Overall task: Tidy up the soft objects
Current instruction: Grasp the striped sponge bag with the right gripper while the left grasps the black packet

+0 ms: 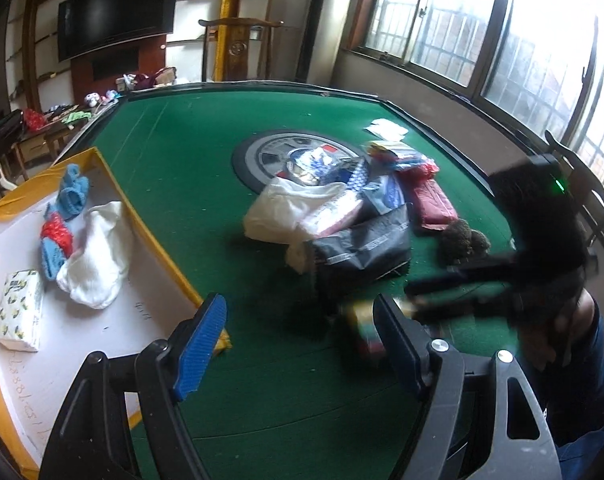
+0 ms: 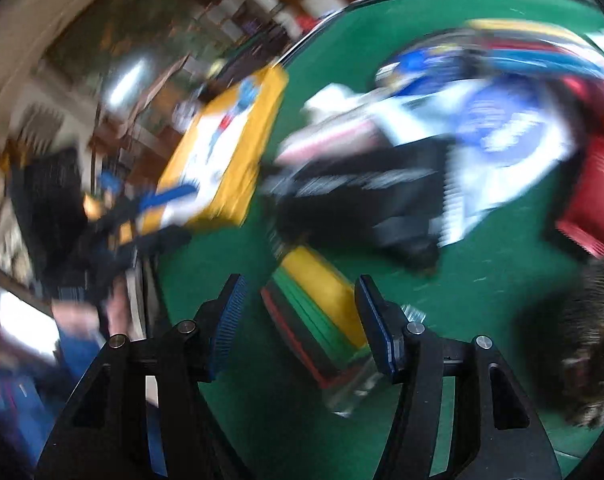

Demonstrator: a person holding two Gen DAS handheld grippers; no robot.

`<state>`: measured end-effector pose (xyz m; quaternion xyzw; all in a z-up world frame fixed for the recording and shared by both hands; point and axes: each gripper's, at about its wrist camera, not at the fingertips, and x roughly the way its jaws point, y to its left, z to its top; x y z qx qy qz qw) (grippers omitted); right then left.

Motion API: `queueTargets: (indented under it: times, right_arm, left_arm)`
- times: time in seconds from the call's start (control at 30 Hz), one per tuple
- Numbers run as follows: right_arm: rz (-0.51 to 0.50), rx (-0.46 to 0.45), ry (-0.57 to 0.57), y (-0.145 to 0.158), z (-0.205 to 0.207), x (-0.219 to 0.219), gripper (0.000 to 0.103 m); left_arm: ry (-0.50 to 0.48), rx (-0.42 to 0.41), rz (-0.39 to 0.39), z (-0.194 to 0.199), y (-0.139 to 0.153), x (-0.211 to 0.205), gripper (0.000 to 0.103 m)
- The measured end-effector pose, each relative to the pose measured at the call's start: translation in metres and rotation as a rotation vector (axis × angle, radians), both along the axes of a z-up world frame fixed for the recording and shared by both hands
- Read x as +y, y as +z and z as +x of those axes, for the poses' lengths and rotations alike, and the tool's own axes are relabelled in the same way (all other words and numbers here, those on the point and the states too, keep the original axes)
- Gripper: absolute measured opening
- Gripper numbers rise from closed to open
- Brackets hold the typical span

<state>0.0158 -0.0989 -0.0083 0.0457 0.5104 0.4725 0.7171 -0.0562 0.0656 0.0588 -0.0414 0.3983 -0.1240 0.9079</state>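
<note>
In the left wrist view my left gripper [image 1: 298, 308] stands open over bare green felt, nothing between its blue pads. To its left sits a yellow-rimmed white tray [image 1: 154, 248] holding a white cloth [image 1: 98, 256], blue knitted pieces [image 1: 72, 192], a red-and-blue bundle [image 1: 56, 240] and a tissue pack [image 1: 20, 308]. A pile of soft packs lies mid-table: a white cloth [image 1: 278, 210], a black bag [image 1: 362, 248], a red pack [image 1: 434, 204]. My right gripper [image 2: 298, 292] is open astride a striped yellow-green-red pack [image 2: 322, 312]; the left pad stands clear of it.
A brown fuzzy toy [image 1: 464, 244] lies right of the pile, also at the right edge of the blurred right wrist view [image 2: 582, 340]. A round grey panel [image 1: 262, 152] marks the table centre. White paper [image 1: 386, 128] lies near the far rim. Chairs and windows surround the table.
</note>
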Motion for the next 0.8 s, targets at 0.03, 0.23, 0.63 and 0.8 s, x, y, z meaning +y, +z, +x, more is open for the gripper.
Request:
queueTargets:
  times: [0.03, 0.23, 0.63, 0.8]
  right_arm:
    - [-0.037, -0.047, 0.032, 0.002, -0.008, 0.008, 0.059]
    - [-0.19, -0.284, 0.153, 0.001, -0.038, 0.036, 0.071]
    - [-0.194, -0.382, 0.216, 0.003, -0.05, 0.031, 0.038]
    - [-0.039, -0.393, -0.044, 0.039, -0.021, -0.035, 0.038]
  left_arm:
    - [0.009, 0.0, 0.0, 0.0, 0.0, 0.002, 0.076]
    - [0.004, -0.012, 0.011, 0.0, 0.003, 0.003, 0.076]
    - [-0.255, -0.006, 0.11, -0.005, 0.003, -0.045, 0.076]
    - [-0.373, -0.043, 0.235, 0.006, 0.013, -0.072, 0.076]
